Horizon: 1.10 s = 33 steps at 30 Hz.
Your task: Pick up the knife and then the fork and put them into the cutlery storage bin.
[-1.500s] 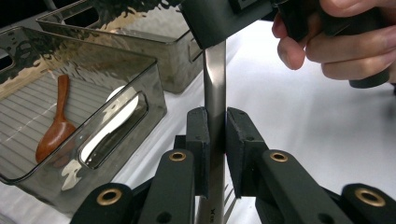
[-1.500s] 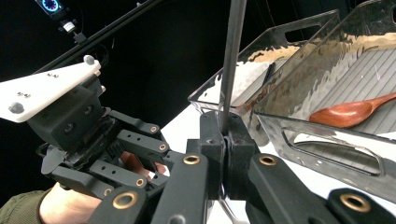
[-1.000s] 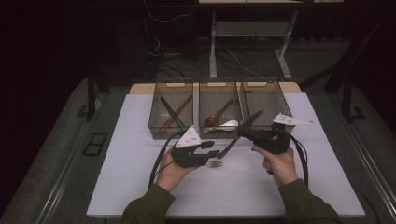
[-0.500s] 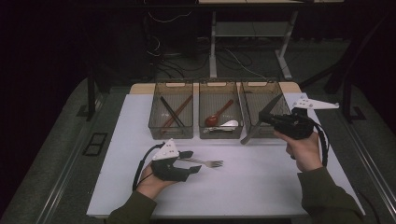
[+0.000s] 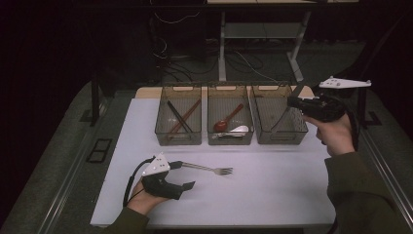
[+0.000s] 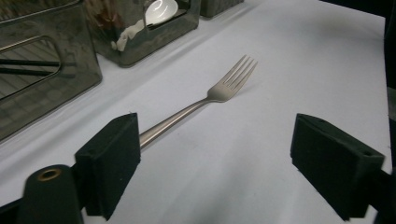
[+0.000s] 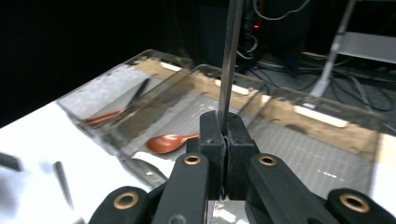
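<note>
- The left gripper [image 5: 182, 176] is sitting low over the white table [image 5: 272, 185] near its front left edge, with its jaws standing wide apart; they have just been opening.
- A fork [image 5: 207, 169] is lying flat on the table, tines pointing to the right in the high view; in the left gripper view the fork [image 6: 205, 105] is running out from beside one pad [image 6: 114, 163], its handle end just by that pad, while the other pad is standing well clear of it.
- The right gripper [image 7: 224, 140] is being held up at the right side, above the right bin [image 5: 277, 117]; its jaws are pressing together on a thin dark utensil [image 7: 229, 56], which is sticking straight out past the pads.
- In the high view that utensil [image 5: 286, 113] is slanting down into the right bin.
- The middle bin [image 5: 230, 119] is holding a red spoon [image 5: 226, 122] and a white spoon [image 5: 238, 130].
- The left bin [image 5: 179, 119] is holding chopsticks [image 5: 180, 117], dark and reddish, lying crossed.
- The three bins are standing side by side along the table's far edge, well apart from the fork.
</note>
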Each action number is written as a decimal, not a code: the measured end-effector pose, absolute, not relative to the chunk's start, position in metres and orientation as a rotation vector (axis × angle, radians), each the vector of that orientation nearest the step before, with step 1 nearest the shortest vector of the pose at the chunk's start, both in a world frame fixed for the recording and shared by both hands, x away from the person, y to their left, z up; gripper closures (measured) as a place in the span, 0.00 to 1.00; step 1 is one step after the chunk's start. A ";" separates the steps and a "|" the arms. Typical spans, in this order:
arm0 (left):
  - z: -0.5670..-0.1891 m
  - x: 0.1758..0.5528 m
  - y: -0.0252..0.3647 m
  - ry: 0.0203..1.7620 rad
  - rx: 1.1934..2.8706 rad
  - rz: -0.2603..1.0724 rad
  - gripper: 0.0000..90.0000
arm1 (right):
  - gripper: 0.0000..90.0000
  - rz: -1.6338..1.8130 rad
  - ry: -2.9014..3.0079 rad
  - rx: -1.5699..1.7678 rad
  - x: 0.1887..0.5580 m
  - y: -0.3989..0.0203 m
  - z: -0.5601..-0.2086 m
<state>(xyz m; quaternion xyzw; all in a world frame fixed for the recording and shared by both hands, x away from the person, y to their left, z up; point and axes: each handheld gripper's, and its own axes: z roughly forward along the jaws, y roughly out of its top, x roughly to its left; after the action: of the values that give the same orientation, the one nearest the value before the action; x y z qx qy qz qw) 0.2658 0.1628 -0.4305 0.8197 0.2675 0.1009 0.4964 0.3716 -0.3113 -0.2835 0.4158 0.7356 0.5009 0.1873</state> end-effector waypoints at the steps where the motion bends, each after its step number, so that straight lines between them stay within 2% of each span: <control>1: -0.431 0.265 0.164 0.650 1.984 0.249 0.14 | 0.97 1.397 2.064 1.175 0.375 -0.314 -0.282; 10: -0.435 0.267 0.167 0.700 1.981 0.231 0.00 | 0.97 1.254 2.057 1.228 0.404 -0.331 -0.280; 24: -0.436 0.267 0.165 0.695 1.996 0.212 0.00 | 0.97 0.859 2.263 1.292 0.437 -0.339 -0.311; 33: -0.436 0.268 0.165 0.694 1.985 0.205 0.00 | 0.97 0.884 2.274 1.307 0.458 -0.333 -0.335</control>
<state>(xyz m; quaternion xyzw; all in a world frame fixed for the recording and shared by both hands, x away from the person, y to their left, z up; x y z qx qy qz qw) 0.2675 0.1650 -0.4355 0.8179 0.2858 0.0845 0.4921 0.4583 -0.3328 -0.3355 0.4641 0.8072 0.3139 0.1858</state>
